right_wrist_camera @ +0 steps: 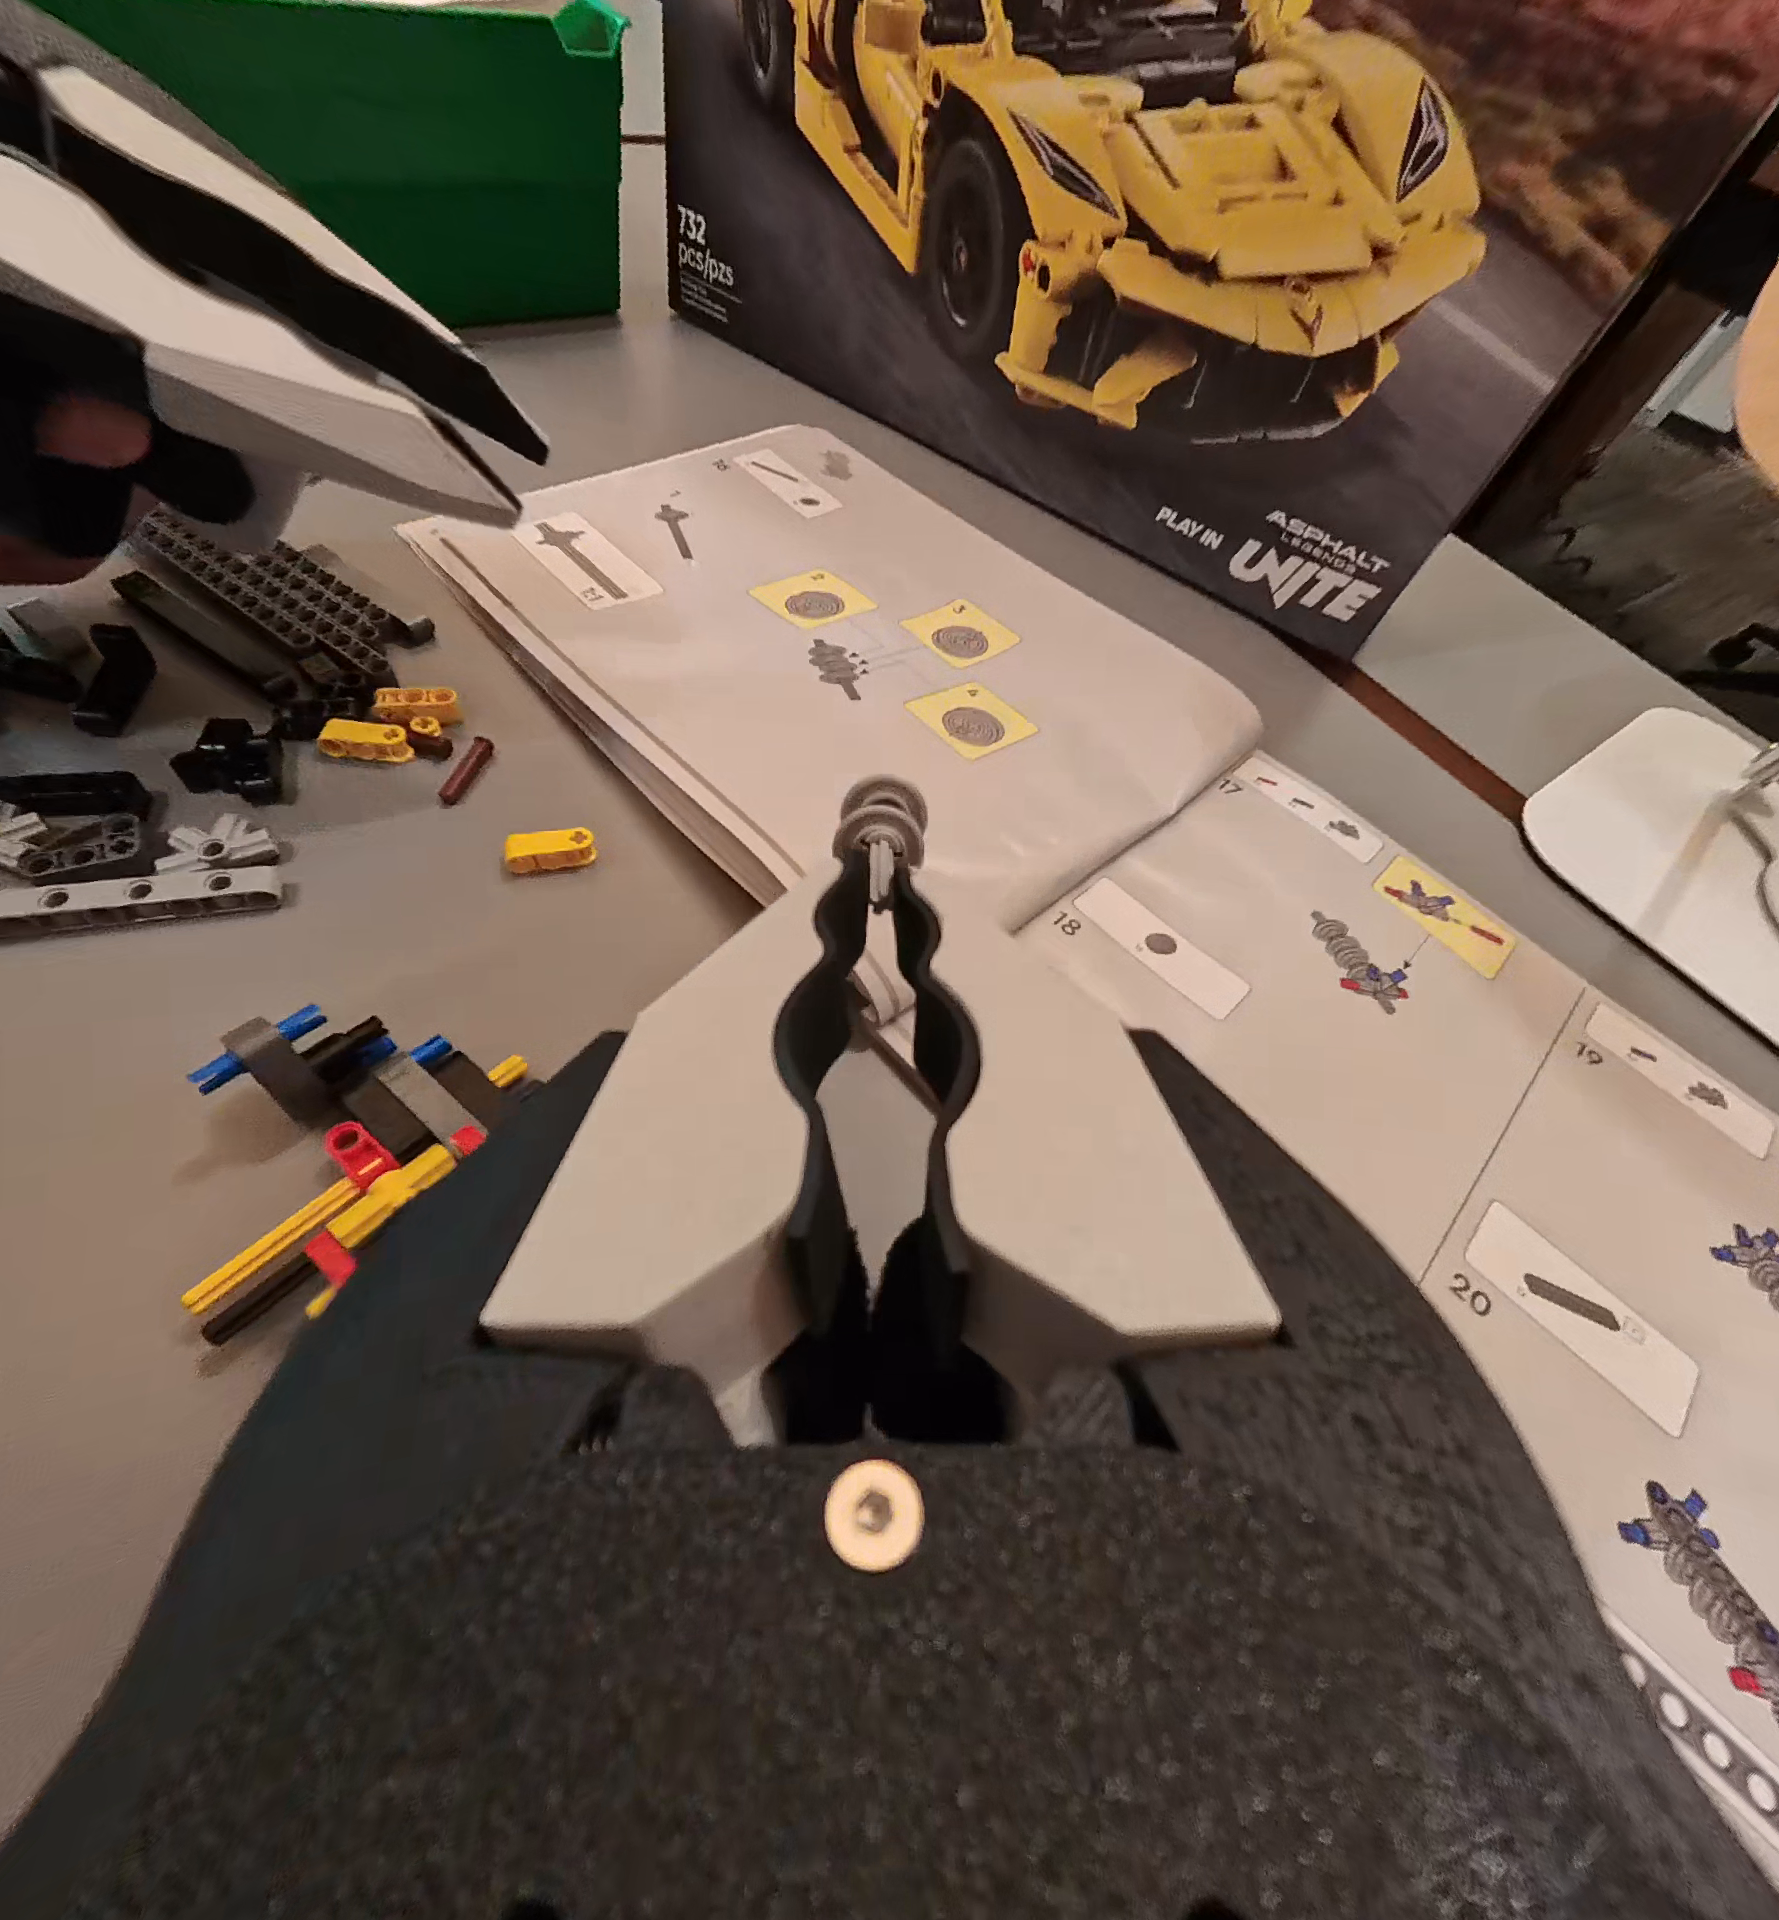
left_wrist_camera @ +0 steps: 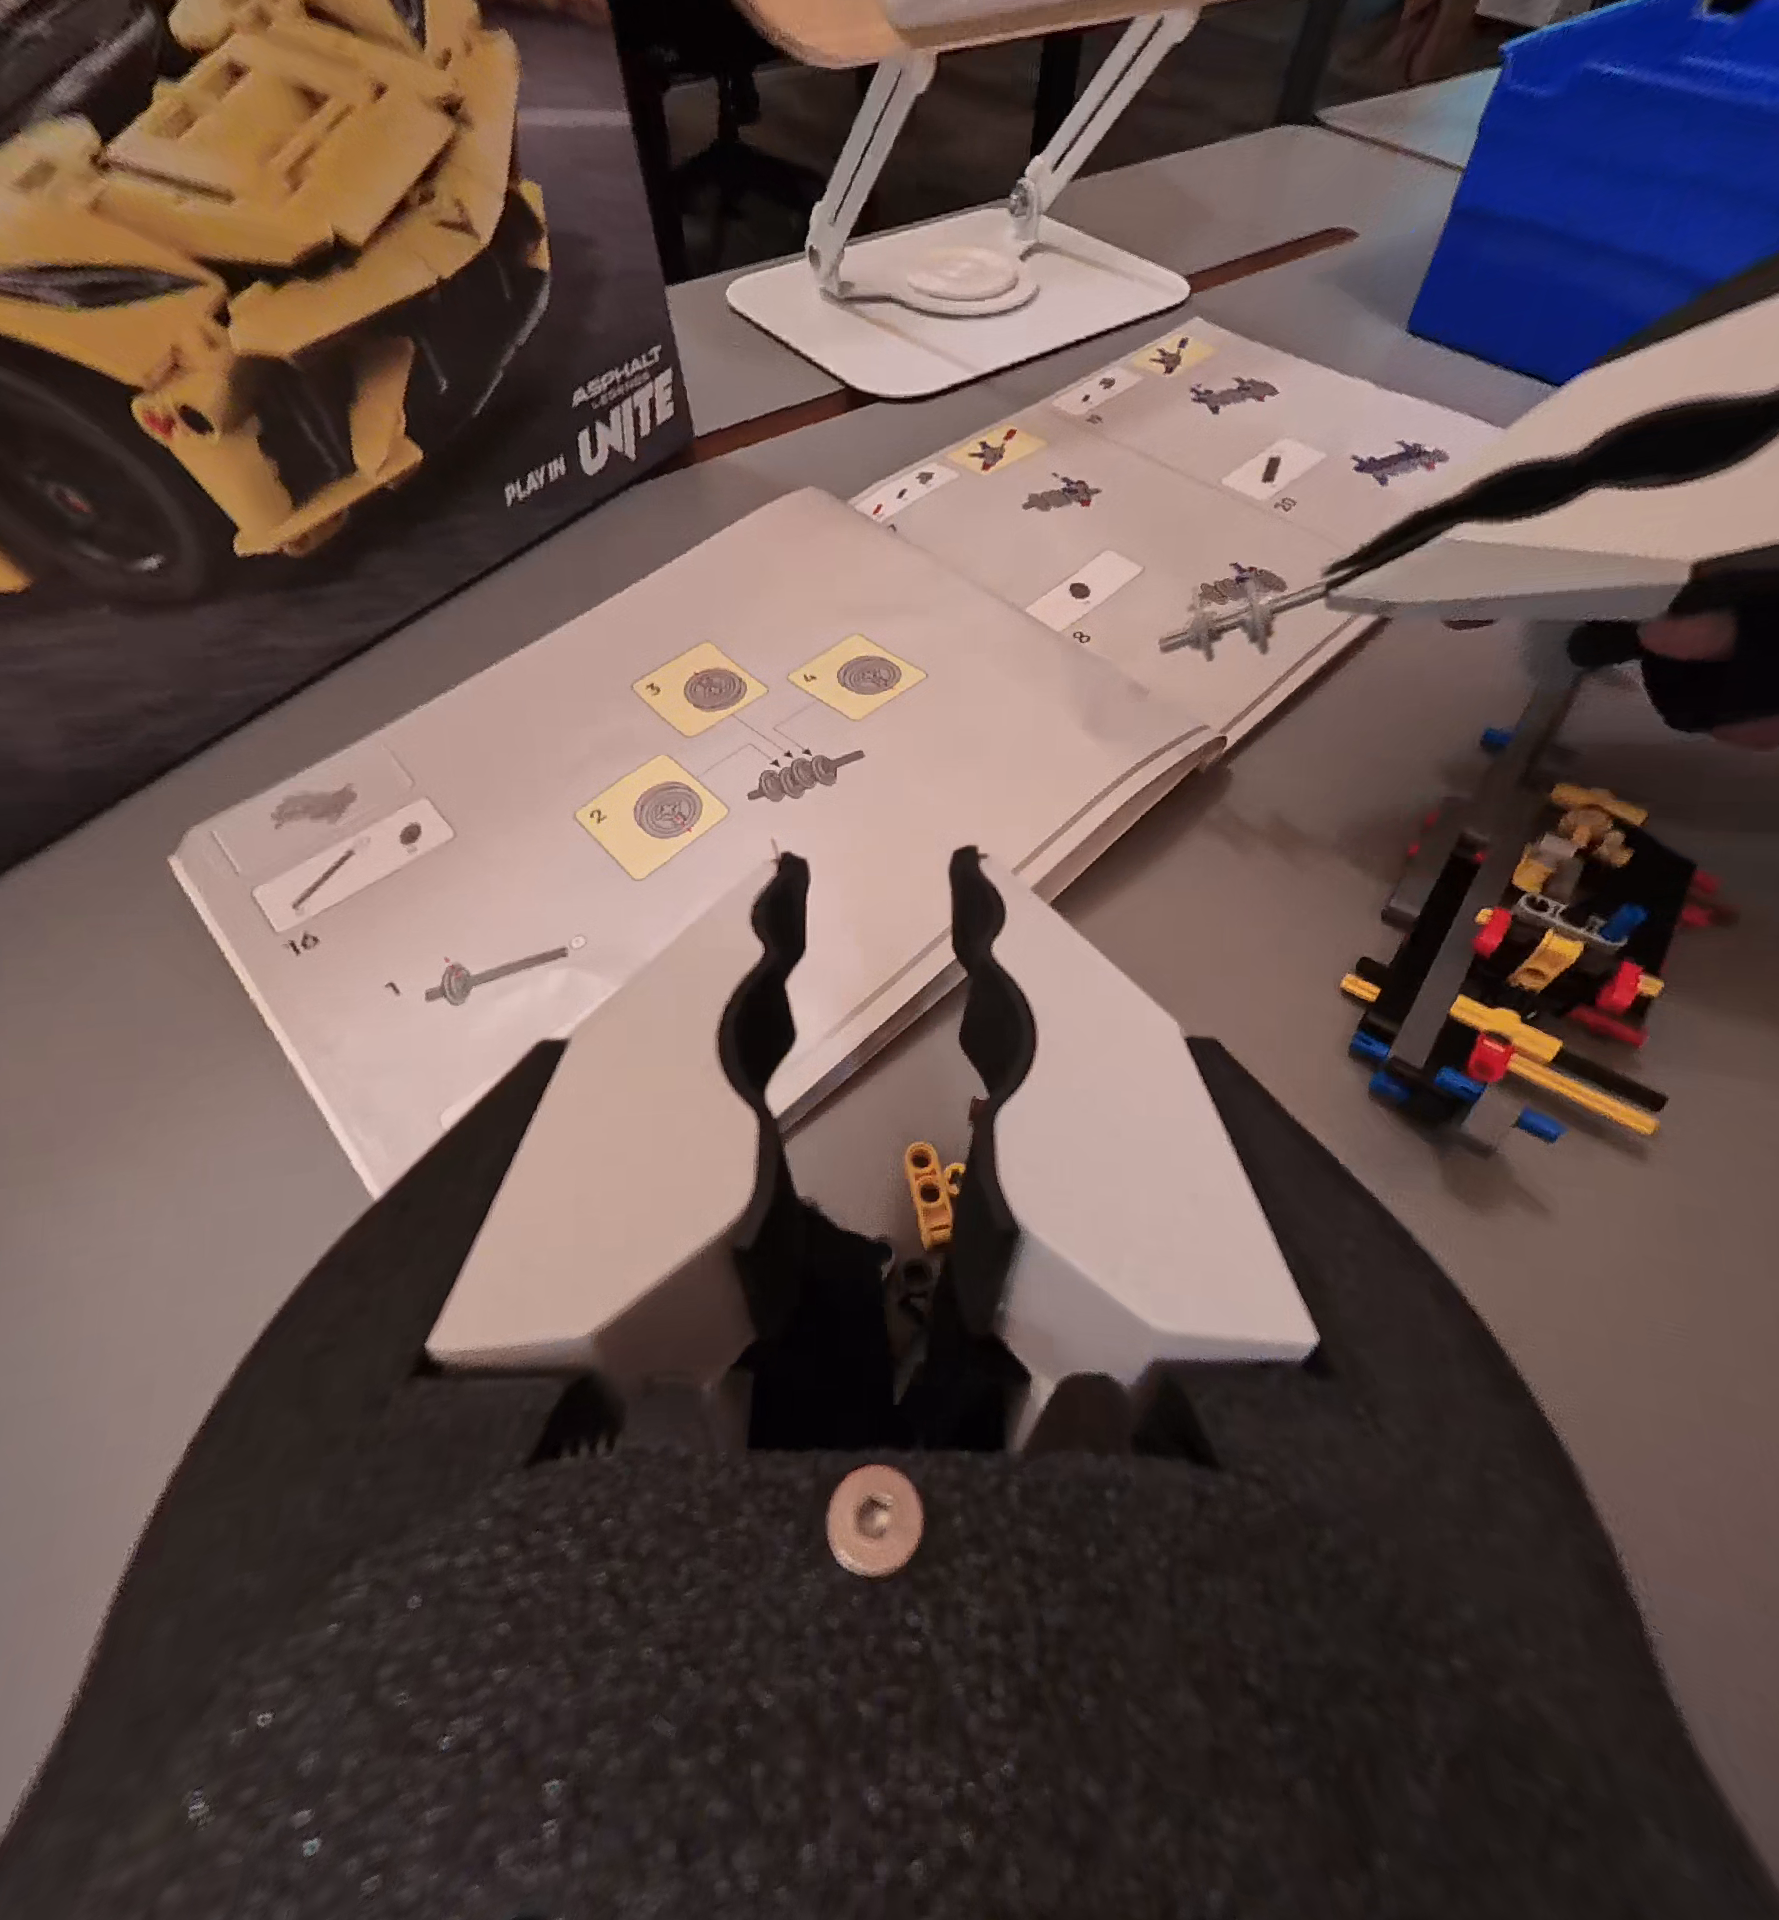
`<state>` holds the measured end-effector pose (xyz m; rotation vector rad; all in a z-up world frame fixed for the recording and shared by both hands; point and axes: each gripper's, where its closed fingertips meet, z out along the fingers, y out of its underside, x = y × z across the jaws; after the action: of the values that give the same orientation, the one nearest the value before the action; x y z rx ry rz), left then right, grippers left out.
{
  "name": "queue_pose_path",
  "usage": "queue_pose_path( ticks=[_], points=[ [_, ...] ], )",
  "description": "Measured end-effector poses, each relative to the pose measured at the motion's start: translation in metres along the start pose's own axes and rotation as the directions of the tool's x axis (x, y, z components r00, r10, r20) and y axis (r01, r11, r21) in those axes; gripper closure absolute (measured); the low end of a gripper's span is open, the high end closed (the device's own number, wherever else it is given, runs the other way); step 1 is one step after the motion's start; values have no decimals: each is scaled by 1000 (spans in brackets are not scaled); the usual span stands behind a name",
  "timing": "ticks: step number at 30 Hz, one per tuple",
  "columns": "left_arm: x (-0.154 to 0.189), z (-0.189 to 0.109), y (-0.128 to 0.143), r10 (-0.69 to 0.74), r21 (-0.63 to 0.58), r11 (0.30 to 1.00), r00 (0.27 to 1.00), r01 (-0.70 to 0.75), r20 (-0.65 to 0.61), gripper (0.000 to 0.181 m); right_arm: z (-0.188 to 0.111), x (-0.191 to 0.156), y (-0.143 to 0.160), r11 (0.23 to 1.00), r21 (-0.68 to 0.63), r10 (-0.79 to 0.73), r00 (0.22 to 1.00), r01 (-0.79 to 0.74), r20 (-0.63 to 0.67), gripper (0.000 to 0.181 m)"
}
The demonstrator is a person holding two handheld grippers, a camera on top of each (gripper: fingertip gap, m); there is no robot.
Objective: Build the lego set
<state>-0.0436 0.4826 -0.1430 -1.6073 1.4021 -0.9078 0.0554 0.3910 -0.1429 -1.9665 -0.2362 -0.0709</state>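
My right gripper [right_wrist_camera: 872, 883] is shut on a grey axle carrying several grey discs [right_wrist_camera: 880, 816], held just above the open instruction booklet [right_wrist_camera: 1124, 717]. In the left wrist view the right gripper [left_wrist_camera: 1332, 587] comes in from the right with the axle [left_wrist_camera: 1228, 621] over the booklet's right page. My left gripper [left_wrist_camera: 880, 862] is open and empty, hovering over the booklet's [left_wrist_camera: 999, 665] near edge. It also shows at the top left of the right wrist view [right_wrist_camera: 526, 480]. The partly built black, yellow, red and blue chassis [left_wrist_camera: 1519, 966] [right_wrist_camera: 365, 1132] lies on the grey table.
Loose black, grey and yellow parts [right_wrist_camera: 241, 675] lie left of the booklet, with a single yellow piece [right_wrist_camera: 549, 849] and one under my left gripper [left_wrist_camera: 929, 1195]. The set's box [left_wrist_camera: 241, 312] [right_wrist_camera: 1176, 260] stands behind. A white stand [left_wrist_camera: 958, 281], blue bin [left_wrist_camera: 1643, 187] and green bin [right_wrist_camera: 397, 135] ring the area. About 15 cm separates my left fingertips from my right. The single yellow piece [right_wrist_camera: 549, 849] is about 8 cm from my left fingertips.
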Motion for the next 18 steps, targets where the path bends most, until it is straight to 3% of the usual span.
queue_pose_path(
  ticks=[9, 13, 18],
  points=[
    [29, 1, -6, 260, 50, 965, 965, -258, -37, 148, 0, 3, 0, 994, 11, 108, 993, -109, 39, 178],
    [48, -1, -17, 460, 111, 880, 887, -461, 35, 153, -5, -30, -16, 984, 27, 163, 960, -174, 228, 178],
    [73, 2, -6, 603, 105, 793, 798, -600, -1, 155, -11, -58, -28, 993, 57, 85, 949, -108, 305, 178]
  ],
)
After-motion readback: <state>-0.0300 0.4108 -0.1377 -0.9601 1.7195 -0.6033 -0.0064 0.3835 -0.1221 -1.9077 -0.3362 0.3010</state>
